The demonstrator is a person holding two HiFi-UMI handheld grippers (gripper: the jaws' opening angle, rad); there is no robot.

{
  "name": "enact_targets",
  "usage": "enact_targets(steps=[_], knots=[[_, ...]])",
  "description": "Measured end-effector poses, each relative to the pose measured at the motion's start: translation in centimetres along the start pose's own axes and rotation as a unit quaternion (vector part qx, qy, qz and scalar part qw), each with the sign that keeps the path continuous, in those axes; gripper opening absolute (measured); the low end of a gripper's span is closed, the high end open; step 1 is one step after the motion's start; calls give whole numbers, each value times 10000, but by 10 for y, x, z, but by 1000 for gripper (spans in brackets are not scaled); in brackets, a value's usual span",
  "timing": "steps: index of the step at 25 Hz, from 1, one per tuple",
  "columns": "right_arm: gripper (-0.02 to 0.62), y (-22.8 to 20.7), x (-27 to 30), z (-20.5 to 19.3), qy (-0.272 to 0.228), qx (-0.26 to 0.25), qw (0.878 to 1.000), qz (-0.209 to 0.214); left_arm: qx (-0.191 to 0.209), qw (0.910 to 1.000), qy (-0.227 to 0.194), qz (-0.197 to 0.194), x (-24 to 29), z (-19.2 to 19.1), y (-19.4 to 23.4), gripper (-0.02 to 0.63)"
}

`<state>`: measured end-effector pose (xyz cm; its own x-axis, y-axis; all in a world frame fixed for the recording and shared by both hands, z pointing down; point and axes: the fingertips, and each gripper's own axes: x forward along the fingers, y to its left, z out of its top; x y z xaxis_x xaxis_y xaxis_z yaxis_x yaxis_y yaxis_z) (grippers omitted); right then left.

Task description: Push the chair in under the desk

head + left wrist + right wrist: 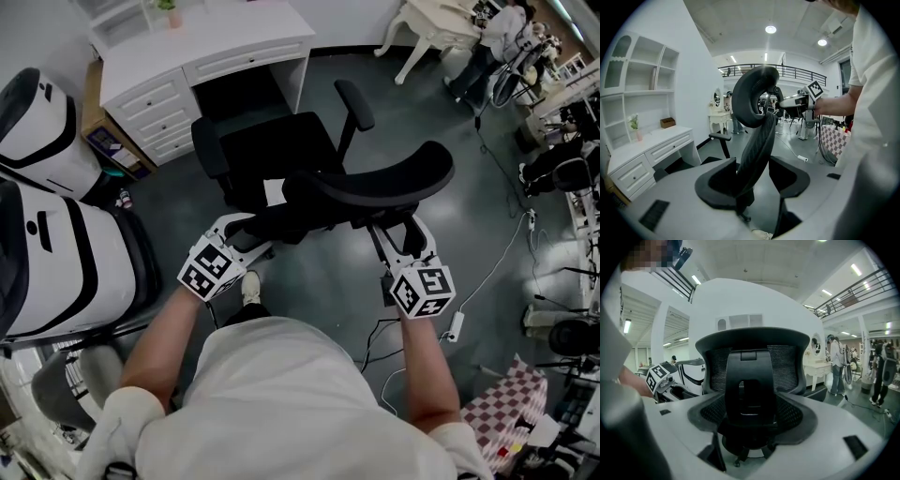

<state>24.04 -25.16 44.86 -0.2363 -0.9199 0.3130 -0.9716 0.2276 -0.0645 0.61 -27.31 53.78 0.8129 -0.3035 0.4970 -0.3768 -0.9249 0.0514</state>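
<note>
Black mesh backrest (375, 183) lies nearest, against both tools. The left tool (246, 236) stands wide open astride its side edge, and the right tool (401, 239) is equally wide around the rear spine; neither clamps. Beyond, at 12 o'clock, the chair (277, 155) stops short of the white counter (234, 45) at 11. It is likely heavy but free-rolling. The mesh yields, so push the stiff frame evenly.

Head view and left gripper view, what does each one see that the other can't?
Only the head view shows a shoe on the floor and the big white pods. Only the left gripper view shows the ceiling lights, a balcony railing and a brown box. Both show the chair backrest, the white desk and the right gripper.
</note>
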Motion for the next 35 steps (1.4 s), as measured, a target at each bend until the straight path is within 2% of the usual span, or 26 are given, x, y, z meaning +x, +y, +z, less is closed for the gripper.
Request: enact_targets(steps=[8,20,35], knots=[[301,-1,16,7,50,24,10000,6,70,10000,-19,-31,0,4,15,213],[300,22,59,16,42,133,9997,-202,173,9998,-10,-73,-11,-2,69,213],[300,38,93,29,13,203,9992,-345,276,9993,-61,-240,-20,-2,110,210]])
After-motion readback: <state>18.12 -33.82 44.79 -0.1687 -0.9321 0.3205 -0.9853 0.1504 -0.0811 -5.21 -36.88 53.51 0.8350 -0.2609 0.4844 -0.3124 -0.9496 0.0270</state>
